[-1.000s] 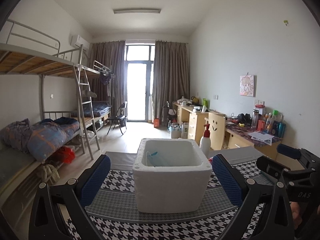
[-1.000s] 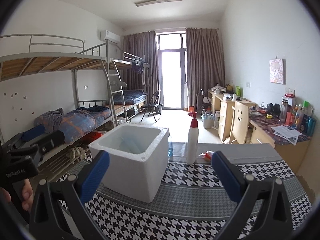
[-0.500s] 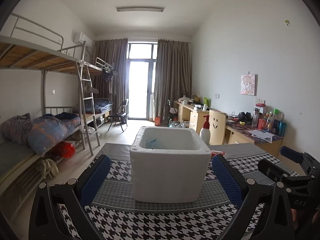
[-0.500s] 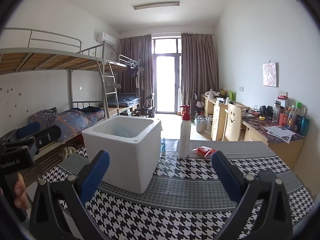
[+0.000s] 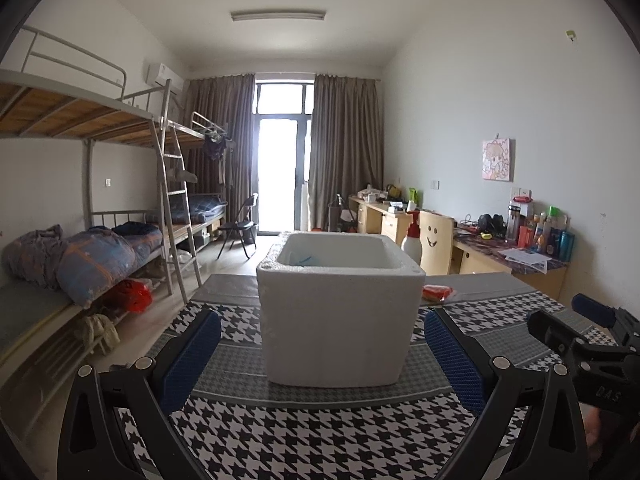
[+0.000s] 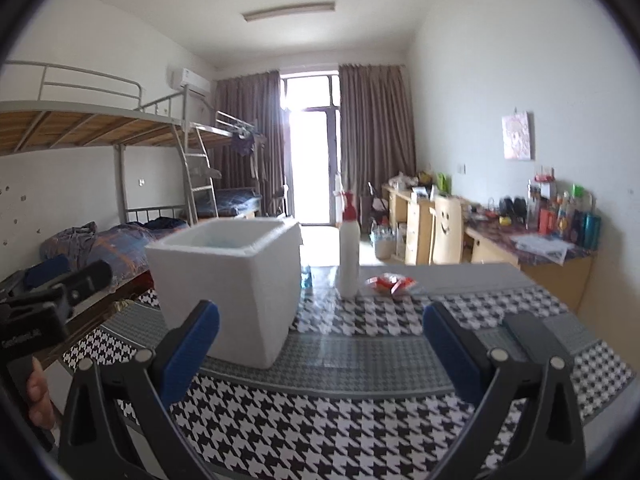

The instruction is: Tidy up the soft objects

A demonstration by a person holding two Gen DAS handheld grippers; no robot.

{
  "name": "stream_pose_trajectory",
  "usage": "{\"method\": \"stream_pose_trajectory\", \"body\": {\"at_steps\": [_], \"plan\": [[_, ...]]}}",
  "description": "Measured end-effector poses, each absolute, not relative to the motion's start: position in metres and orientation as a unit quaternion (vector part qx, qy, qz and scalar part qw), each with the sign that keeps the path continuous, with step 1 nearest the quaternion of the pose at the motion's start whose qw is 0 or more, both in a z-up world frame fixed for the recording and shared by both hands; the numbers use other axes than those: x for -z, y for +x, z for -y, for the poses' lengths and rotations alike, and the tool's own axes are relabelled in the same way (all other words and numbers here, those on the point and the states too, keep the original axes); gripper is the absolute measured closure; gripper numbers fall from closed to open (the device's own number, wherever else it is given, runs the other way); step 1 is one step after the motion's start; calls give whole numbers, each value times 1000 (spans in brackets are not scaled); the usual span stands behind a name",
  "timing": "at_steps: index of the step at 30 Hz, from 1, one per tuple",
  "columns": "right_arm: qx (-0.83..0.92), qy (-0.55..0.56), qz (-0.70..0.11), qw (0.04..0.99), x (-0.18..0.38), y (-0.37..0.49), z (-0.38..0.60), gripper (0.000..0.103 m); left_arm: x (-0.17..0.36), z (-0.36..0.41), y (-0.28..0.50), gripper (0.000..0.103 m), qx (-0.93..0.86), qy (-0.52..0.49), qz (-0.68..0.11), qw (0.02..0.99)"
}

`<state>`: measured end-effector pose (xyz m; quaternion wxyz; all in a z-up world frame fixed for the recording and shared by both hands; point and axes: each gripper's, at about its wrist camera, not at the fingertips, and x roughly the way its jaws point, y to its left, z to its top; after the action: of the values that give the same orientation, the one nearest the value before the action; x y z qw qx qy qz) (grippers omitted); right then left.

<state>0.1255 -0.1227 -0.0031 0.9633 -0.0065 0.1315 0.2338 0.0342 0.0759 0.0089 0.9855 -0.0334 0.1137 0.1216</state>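
Foam box (image 5: 340, 316), white and open-topped, stands on the houndstooth tablecloth (image 5: 320, 436) straight ahead of the left gripper (image 5: 322, 356), framed between its two blue-padded fingers. Something pale blue lies inside against the box's left wall; I cannot tell what it is. Both fingers of the left gripper are spread wide with nothing between them, clear of the box. Off to its left, bunk beds (image 5: 80, 216) line the wall, a rumpled quilt on the lower one. Ahead and to the right of the box, a white spray bottle (image 6: 349, 246) with a red top stands upright, and just right of it a small red packet (image 6: 390, 283) lies flat on the cloth. The right gripper (image 6: 320, 352) hovers above the cloth, fingers likewise wide apart and empty, with the box ahead to its left. Further right, a cluttered desk (image 6: 532, 246) runs along the wall.
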Motion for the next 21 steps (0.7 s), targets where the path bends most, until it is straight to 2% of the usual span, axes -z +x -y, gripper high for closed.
{"method": "stream_pose_trajectory", "body": {"at_steps": [21], "plan": [[-218,6,-124,968,13,117,136,0,0,-73,28,1,-126,-36,-109,985]]}}
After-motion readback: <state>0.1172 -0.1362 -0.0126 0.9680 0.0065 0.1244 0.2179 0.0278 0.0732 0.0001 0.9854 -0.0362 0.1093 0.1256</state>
